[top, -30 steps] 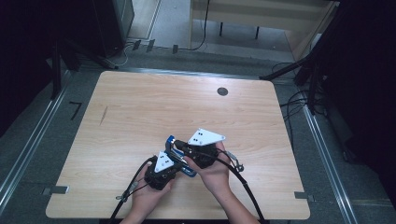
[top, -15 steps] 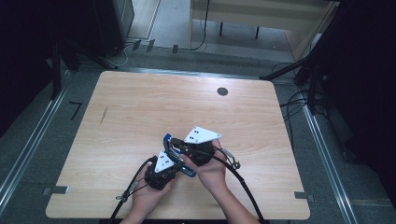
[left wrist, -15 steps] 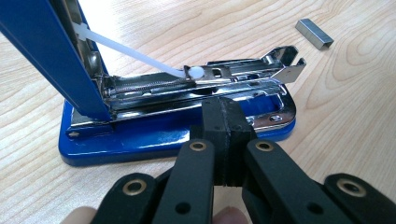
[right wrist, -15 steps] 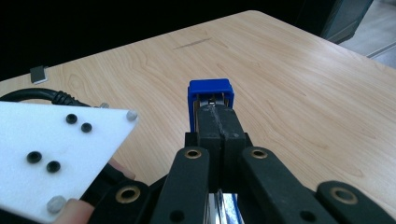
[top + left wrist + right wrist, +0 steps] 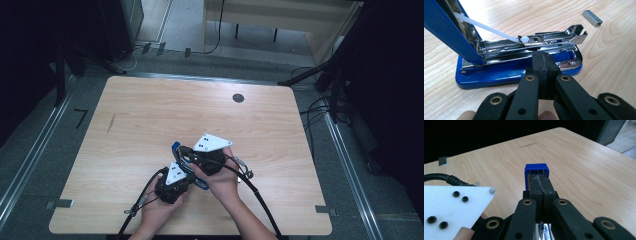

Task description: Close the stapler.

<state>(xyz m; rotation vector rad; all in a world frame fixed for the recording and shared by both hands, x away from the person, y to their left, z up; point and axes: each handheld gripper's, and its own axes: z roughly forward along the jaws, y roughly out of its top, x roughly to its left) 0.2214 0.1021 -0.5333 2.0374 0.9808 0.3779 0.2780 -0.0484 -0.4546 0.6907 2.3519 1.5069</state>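
Just beyond the shut left claw, opened blue stapler.

No lettering can be read anywhere; the floor mark left of the table possibly reads "7".

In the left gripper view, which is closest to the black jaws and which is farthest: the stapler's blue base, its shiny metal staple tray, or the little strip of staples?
1. Blue base, right at the jaw tips.
2. Staple tray, just behind, raised.
3. Strip of staples, far at upper right on the table.
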